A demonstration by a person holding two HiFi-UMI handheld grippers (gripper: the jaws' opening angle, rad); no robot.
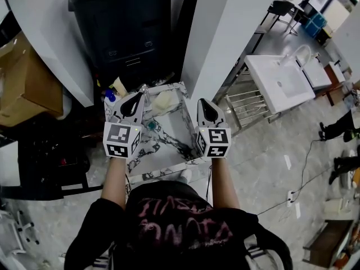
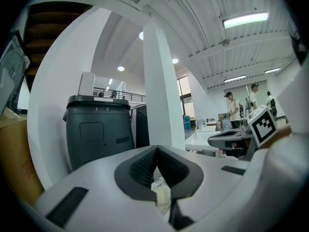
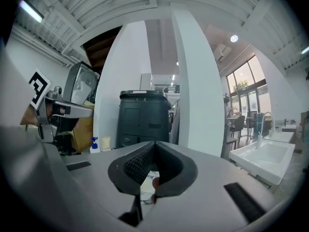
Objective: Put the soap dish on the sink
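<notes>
Two big shapes stand ahead of me: a dark bin (image 1: 126,21) and a white pillar (image 1: 225,32). The white sink (image 1: 278,80) stands off to my right on its metal frame, well apart from where I am. Below me is the small marble-patterned bench (image 1: 169,136), which carries the loose things within reach. I hold my left tongs (image 1: 136,99) and right tongs (image 1: 207,109) side by side over it, pointing forward. Each pair is closed tip to tip with nothing between. I judge that suits hovering rather than carrying. A pale piece at the bench's far side, which I take for the soap dish (image 1: 163,101), lies between the two tips, so either could reach it. A blue spray bottle (image 1: 110,96) stands at the bench's left corner. The dish is on the bench, not on the sink.
</notes>
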